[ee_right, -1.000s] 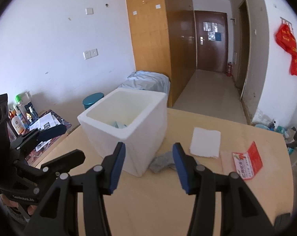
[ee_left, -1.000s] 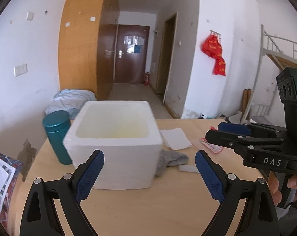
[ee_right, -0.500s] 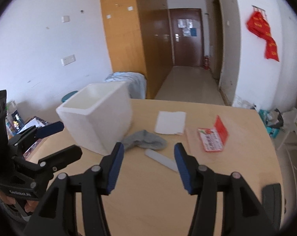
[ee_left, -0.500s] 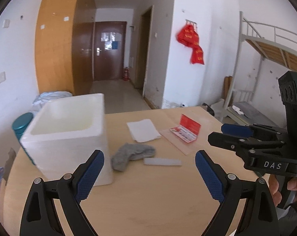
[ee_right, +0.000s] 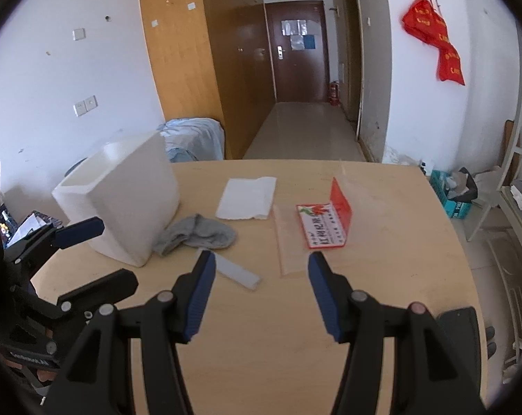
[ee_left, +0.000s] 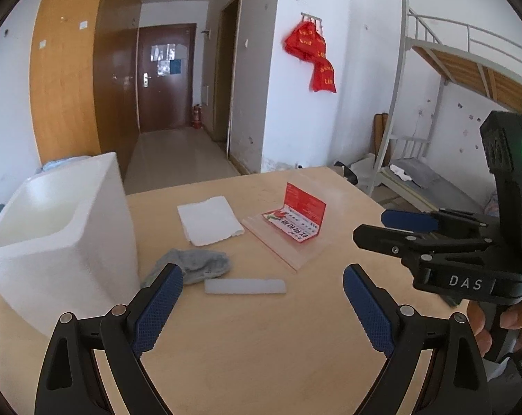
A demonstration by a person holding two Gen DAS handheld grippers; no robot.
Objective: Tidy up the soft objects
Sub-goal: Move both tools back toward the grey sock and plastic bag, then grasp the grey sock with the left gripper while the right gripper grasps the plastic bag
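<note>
A grey sock [ee_left: 191,264] [ee_right: 198,233] lies crumpled on the wooden table against the white foam box [ee_left: 53,235] [ee_right: 129,200]. Behind the sock a folded white cloth [ee_left: 209,219] [ee_right: 249,197] lies flat. My left gripper [ee_left: 262,275] hovers open above the table, nothing between its blue pads; its left pad stands just in front of the sock. My right gripper [ee_right: 261,259] is also open and empty, just short of the sock and the bag. Each gripper shows at the side of the other's view: right [ee_left: 396,230], left [ee_right: 95,256].
A white flat strip [ee_left: 245,286] [ee_right: 233,269] lies in front of the sock. A clear zip bag with a red card [ee_left: 295,221] [ee_right: 323,224] lies to the right. The table edge [ee_right: 468,269] drops off on the right. A hand [ee_left: 486,325] holds the right gripper.
Both views have swung right and dipped: the foam box slid to the left, and the sock, cloth, strip and bag came to the middle. The right jaws stand slightly wider.
</note>
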